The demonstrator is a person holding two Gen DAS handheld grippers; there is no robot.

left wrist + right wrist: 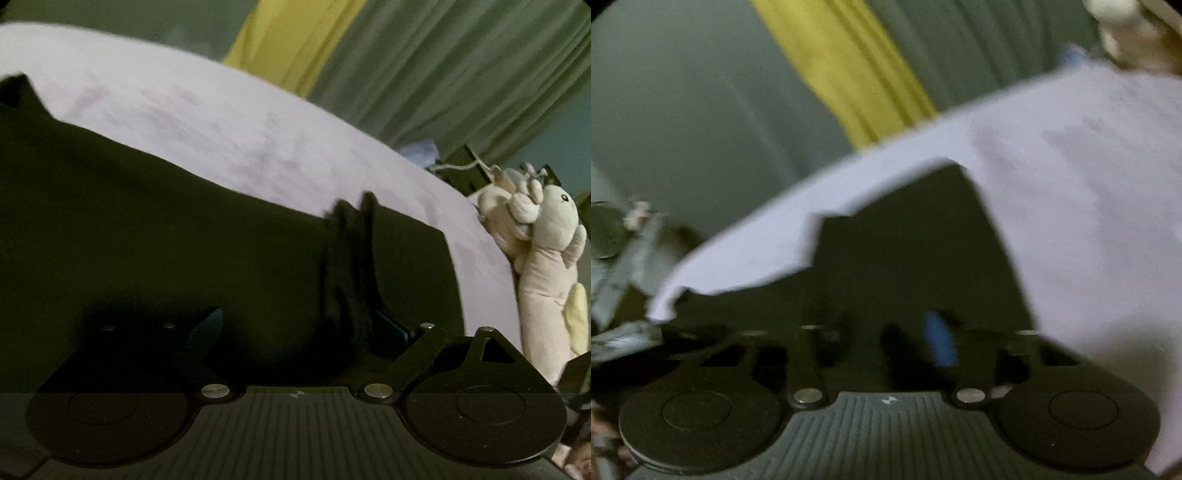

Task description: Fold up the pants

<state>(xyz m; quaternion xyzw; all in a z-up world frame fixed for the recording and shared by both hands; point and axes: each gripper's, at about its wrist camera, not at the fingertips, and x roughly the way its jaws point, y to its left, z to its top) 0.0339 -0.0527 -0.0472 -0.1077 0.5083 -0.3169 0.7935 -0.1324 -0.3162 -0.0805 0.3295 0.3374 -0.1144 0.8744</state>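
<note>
Dark green pants (166, 221) lie spread on a pale lilac bedsheet (207, 122). My left gripper (295, 328) hovers low over them, its blue-padded fingers (210, 325) wide apart; a dark ridge of cloth (351, 266) stands up by the right finger. In the blurred right wrist view the pants (908, 236) reach the sheet (1071, 192) and my right gripper (886, 339) sits low on them. One blue pad (940, 343) shows; the fingers look close together with dark cloth between them.
A beige plush toy (543, 236) lies at the bed's right edge. Green curtains (461, 66) with a yellow strip (291, 40) hang behind the bed. Grey clutter (617, 258) sits off the bed's left edge.
</note>
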